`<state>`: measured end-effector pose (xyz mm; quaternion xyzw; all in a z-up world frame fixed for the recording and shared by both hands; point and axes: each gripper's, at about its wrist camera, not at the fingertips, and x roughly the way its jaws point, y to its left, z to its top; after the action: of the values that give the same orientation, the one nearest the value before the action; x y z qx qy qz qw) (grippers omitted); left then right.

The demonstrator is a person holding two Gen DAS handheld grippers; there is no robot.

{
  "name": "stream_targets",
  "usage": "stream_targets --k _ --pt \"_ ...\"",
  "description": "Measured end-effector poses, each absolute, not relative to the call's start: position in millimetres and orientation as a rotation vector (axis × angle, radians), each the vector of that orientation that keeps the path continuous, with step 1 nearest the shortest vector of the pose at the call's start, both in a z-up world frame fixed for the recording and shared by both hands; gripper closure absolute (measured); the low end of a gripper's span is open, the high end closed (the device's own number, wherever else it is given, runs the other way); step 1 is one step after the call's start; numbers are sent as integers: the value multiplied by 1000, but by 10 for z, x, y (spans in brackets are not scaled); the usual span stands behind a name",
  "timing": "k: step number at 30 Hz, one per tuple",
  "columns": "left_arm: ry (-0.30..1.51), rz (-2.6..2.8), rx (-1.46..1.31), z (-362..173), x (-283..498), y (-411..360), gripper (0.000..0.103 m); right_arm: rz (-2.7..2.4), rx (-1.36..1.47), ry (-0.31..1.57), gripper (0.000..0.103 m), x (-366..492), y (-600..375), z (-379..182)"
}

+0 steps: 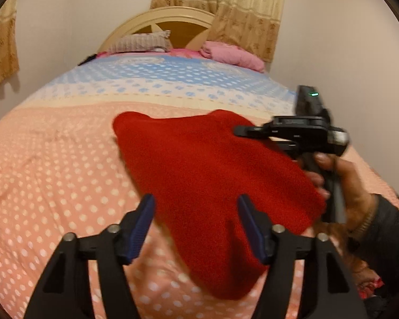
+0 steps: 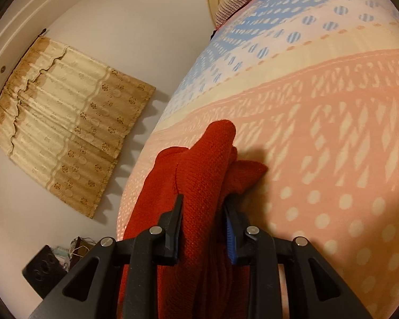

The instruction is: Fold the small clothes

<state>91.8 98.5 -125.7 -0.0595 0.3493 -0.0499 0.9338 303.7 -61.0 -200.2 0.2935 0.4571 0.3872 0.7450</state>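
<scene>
I am partway through a fold of the red knit garment (image 1: 212, 180), carrying one end of it over the bed (image 1: 53, 159). My right tool (image 2: 203, 212) is pinching a bunched thickness of the knit between its pads, the cloth filling the gap from the lower centre of the right wrist view up toward the middle. My left tool (image 1: 196, 212) stands spread, its blue pads apart at the bottom centre of the left wrist view; the red cloth lies in front of and between them, but I do not see either pad pressing on it.

The garment runs as a long wedge from the upper middle of the left view down to the lower centre, its narrower end toward my left tool and its broad end up by the right tool's fingers at the right. By my judgement, the next move calls for lowering the held end squarely onto the rest and then letting go, keeping the edges aligned along that diagonal
</scene>
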Motion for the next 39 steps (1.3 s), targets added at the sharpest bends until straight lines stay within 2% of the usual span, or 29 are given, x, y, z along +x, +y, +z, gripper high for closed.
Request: stream_targets --k 4,6,10,13,17,20,22,24,28,31,39 --pt "744 -22 -153 -1416 1052 1180 35 756 578 926 71 2916 -701 -1773" --pt "760 -9 -186 -1508 1089 1254 26 762 553 848 71 2798 -742 -1554" --pt "760 7 -183 -1620 1077 1266 21 924 452 745 58 2458 -554 -1113" --pt "758 16 -205 -1676 1016 1296 19 1039 422 820 58 2326 -340 -1203" --pt "742 26 -222 -1738 903 1281 14 947 418 964 59 2335 -360 -1675" --pt "733 36 -218 -1656 857 1247 15 960 582 953 59 2339 -602 -1830" --pt "712 52 -173 -1530 788 1186 15 937 588 941 58 2273 -658 -1751" --pt "669 63 -118 -1361 684 1110 15 876 514 897 57 2121 -662 -1561" --pt "597 65 -90 -1088 556 1054 12 667 282 740 48 1639 -630 -1159" --pt "555 57 -67 -927 487 1021 9 593 165 659 48 1365 -593 -953" --pt "523 42 -65 -803 454 1049 9 577 63 551 45 993 -578 -579"
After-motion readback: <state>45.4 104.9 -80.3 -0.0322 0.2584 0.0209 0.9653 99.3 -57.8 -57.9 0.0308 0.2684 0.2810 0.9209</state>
